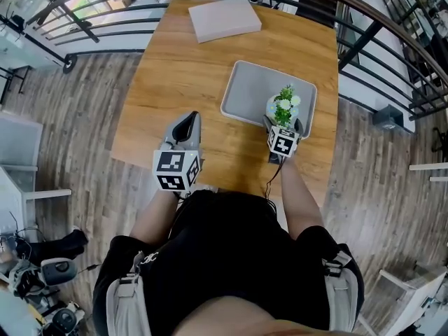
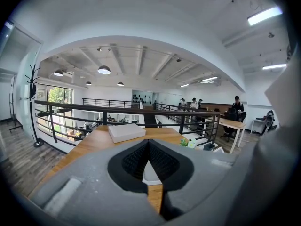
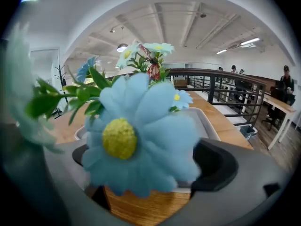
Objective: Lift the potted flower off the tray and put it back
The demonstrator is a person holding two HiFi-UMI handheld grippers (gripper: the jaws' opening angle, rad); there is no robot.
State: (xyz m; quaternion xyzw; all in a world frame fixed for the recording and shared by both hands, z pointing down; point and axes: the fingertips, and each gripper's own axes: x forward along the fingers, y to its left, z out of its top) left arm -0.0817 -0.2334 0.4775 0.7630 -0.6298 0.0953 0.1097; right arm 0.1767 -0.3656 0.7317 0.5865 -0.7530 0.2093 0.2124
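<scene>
Potted flower [image 3: 136, 140] sits between the right tongs [image 1: 283, 123], which are spread wide on either side; left tongs [image 2: 148, 142] are closed and empty, well apart.

On the table [image 1: 175, 103], right of centre, a tray [image 1: 245, 89]; in the tray's near right corner, the potted flower [image 1: 283, 107], between the jaws of the right gripper [image 1: 284, 123] at the tray's near edge. Left of the tray, well apart, the left gripper [image 1: 187, 121] above the table. At the far end, a flat box [image 1: 224, 18]; beyond, a railing [image 3: 211, 86].
</scene>
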